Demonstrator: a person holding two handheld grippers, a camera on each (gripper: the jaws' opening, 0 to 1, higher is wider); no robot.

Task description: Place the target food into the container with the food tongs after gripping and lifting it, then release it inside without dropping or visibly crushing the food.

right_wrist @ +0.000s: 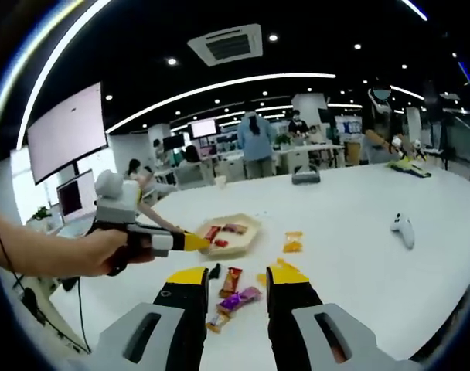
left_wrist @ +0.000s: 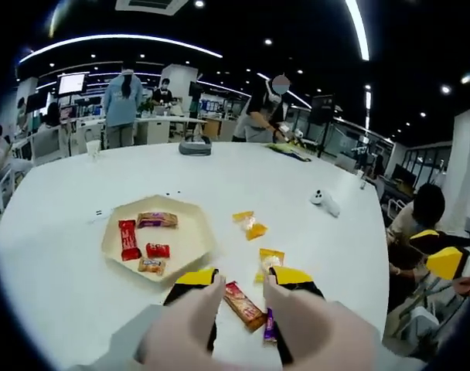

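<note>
In the left gripper view, we see the tray (left_wrist: 190, 251) at 10 o'clock from the left tongs (left_wrist: 243, 280). It holds four snacks: a long red pack (left_wrist: 127, 239), a small red one (left_wrist: 158, 250), an orange one (left_wrist: 151, 266) and a brown bar (left_wrist: 157, 220).

Left tongs are apart and hold nothing, hovering over the white table (left_wrist: 57, 232). A brown bar (left_wrist: 243, 304) lies between the jaws, with a purple pack (left_wrist: 270, 325) beside the right jaw. A yellow pack (left_wrist: 270, 259) sits at 12 just past the tips, and two yellow packs (left_wrist: 251, 225) lie farther out.

In the right gripper view, the right tongs (right_wrist: 233, 275) are apart too, empty, over a purple pack (right_wrist: 240, 300) and a brown bar (right_wrist: 230, 281). A hand (right_wrist: 102, 252) at 9 o'clock holds the other gripper, tips at the tray (right_wrist: 243, 239) edge.

Farther out, there's a white controller (left_wrist: 325, 202) at 2 o'clock, with a grey case (left_wrist: 195, 146) at the far edge. People stand at desks beyond.
</note>
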